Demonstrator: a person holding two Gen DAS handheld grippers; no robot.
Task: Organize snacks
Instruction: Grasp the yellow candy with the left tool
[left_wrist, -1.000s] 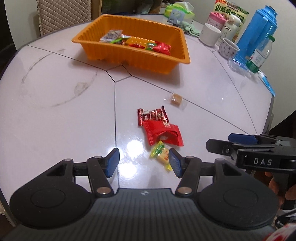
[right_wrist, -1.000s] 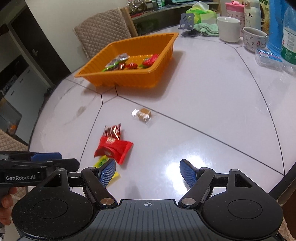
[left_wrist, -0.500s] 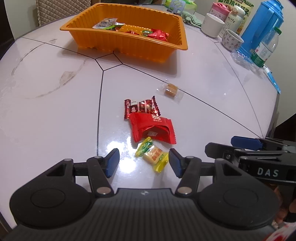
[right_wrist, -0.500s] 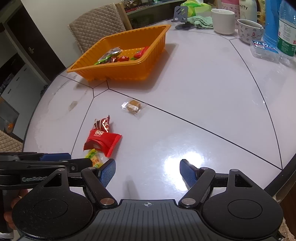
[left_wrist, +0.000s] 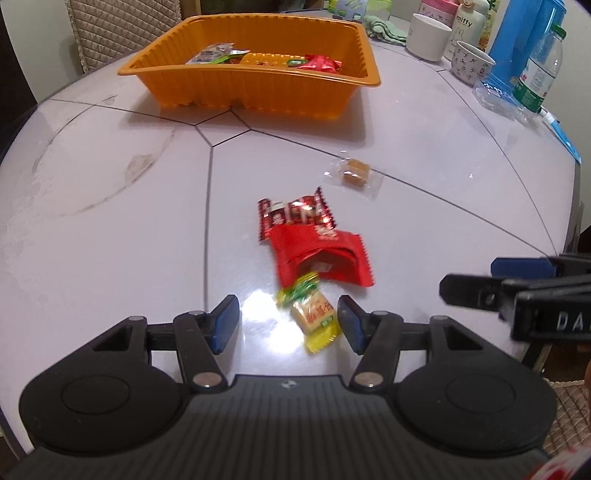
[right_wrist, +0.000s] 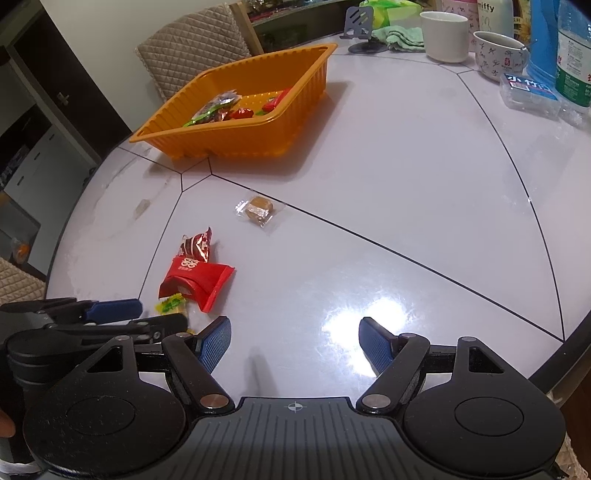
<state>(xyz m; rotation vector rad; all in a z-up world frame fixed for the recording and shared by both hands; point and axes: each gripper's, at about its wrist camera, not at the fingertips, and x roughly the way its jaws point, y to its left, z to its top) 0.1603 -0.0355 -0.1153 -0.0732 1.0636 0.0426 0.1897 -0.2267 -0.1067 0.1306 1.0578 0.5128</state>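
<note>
An orange tray (left_wrist: 258, 92) (right_wrist: 258, 136) with several snacks stands at the far side of the white table. A yellow candy (left_wrist: 314, 317) (right_wrist: 170, 304) lies on the table between the fingertips of my open left gripper (left_wrist: 288, 321), not gripped. Just beyond it lie a red packet (left_wrist: 321, 258) (right_wrist: 195, 280), a dark red shiny wrapper (left_wrist: 295, 214) (right_wrist: 197, 245) and a clear-wrapped brown sweet (left_wrist: 354, 171) (right_wrist: 258, 208). My right gripper (right_wrist: 295, 343) is open and empty over bare table, to the right of the left gripper (right_wrist: 110, 314).
At the far right stand white cups (left_wrist: 428, 37) (right_wrist: 445, 37), a blue flask (left_wrist: 517, 44), a water bottle (left_wrist: 539, 74) (right_wrist: 572, 62) and a clear box (right_wrist: 528, 96). A quilted chair (right_wrist: 192, 51) is behind the tray. The table edge (right_wrist: 576, 332) runs near right.
My left gripper moved forward and lower, so the yellow candy now lies between its fingertips. The right gripper shifted slightly. Both stayed open.
</note>
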